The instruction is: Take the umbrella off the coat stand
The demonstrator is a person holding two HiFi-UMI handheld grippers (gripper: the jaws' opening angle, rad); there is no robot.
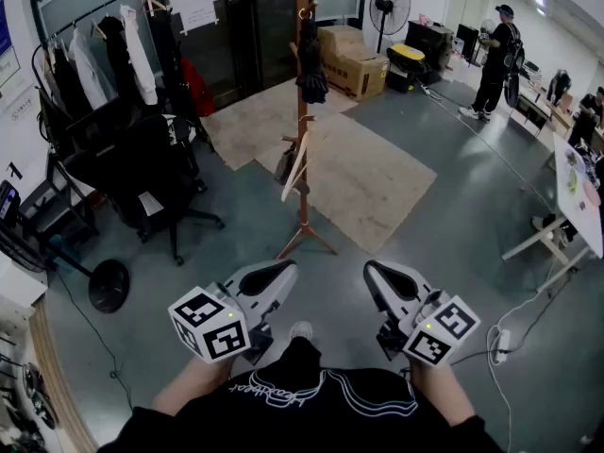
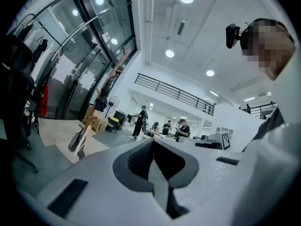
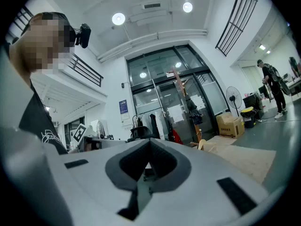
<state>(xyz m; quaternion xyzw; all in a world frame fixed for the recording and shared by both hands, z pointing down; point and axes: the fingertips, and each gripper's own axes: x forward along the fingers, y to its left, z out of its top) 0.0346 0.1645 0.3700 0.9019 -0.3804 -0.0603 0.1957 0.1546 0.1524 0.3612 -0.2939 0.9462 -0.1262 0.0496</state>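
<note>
A wooden coat stand (image 1: 302, 111) rises from a brown floor sheet in the middle of the head view. A dark folded umbrella (image 1: 310, 64) hangs near its top, and a pale wooden hanger (image 1: 296, 166) hangs lower down. My left gripper (image 1: 286, 268) and right gripper (image 1: 375, 270) are held close to my body, well short of the stand, both shut and empty. The left gripper view looks past its closed gripper (image 2: 153, 142) to the stand (image 2: 113, 79) and umbrella (image 2: 101, 100) far off. In the right gripper view the gripper (image 3: 149, 140) is closed too, with the umbrella (image 3: 192, 111) in the distance.
A black office chair (image 1: 142, 182) and a rack of clothes (image 1: 104, 59) stand at the left. Cardboard boxes (image 1: 354, 59) and a standing fan (image 1: 388, 8) are behind the stand. A person (image 1: 493, 59) stands at the back right, a white desk (image 1: 578, 196) at the right edge.
</note>
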